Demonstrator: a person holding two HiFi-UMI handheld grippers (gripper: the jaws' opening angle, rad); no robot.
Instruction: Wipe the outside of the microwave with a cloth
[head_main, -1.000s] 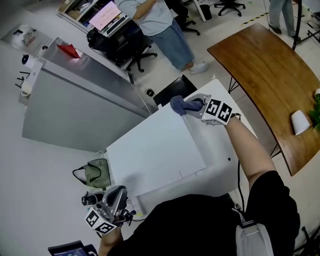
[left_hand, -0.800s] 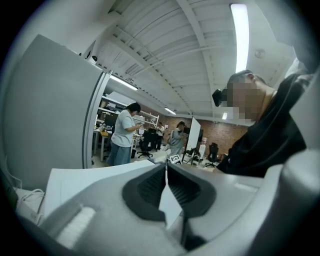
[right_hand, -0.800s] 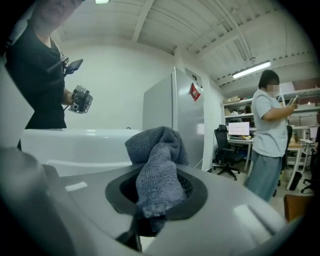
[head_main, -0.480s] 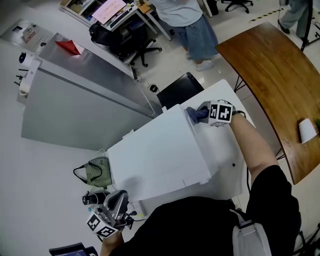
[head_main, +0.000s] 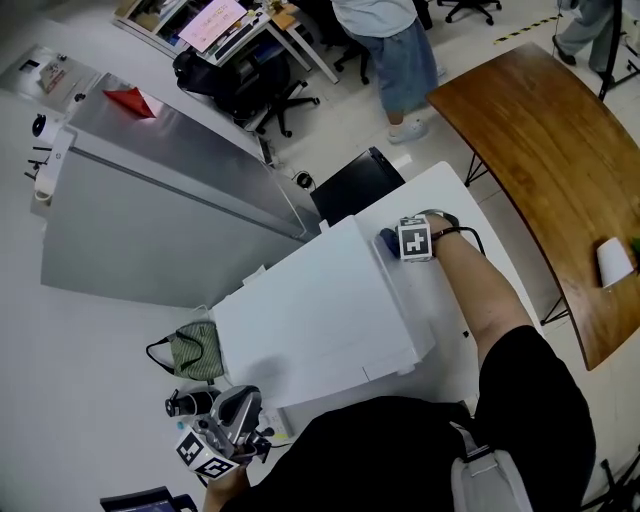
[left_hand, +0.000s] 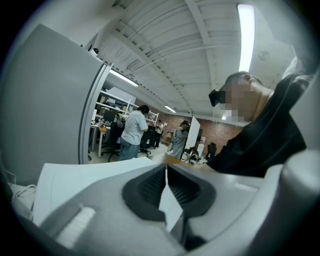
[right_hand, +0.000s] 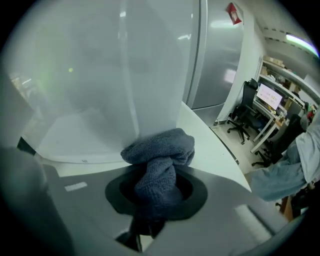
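The white microwave (head_main: 310, 320) stands on a white table (head_main: 455, 205), seen from above in the head view. My right gripper (head_main: 395, 241) is at its far right corner, just over the edge and down against the right side. It is shut on a bunched blue-grey cloth (head_main: 387, 239). In the right gripper view the cloth (right_hand: 160, 160) bulges out of the jaws of the right gripper (right_hand: 156, 192) and touches the glossy white microwave wall (right_hand: 100, 75). My left gripper (head_main: 238, 412) hangs low at the near left, off the microwave, shut on nothing.
A tall steel cabinet (head_main: 150, 200) stands left of the microwave, with a green bag (head_main: 195, 350) on the floor beside it. A curved wooden table (head_main: 540, 130) lies to the right. A person (head_main: 385, 40) and office chairs (head_main: 250, 80) are beyond.
My right gripper has carried the cloth from the microwave's top far corner over the edge and down onto its right side. The left gripper has stayed put.
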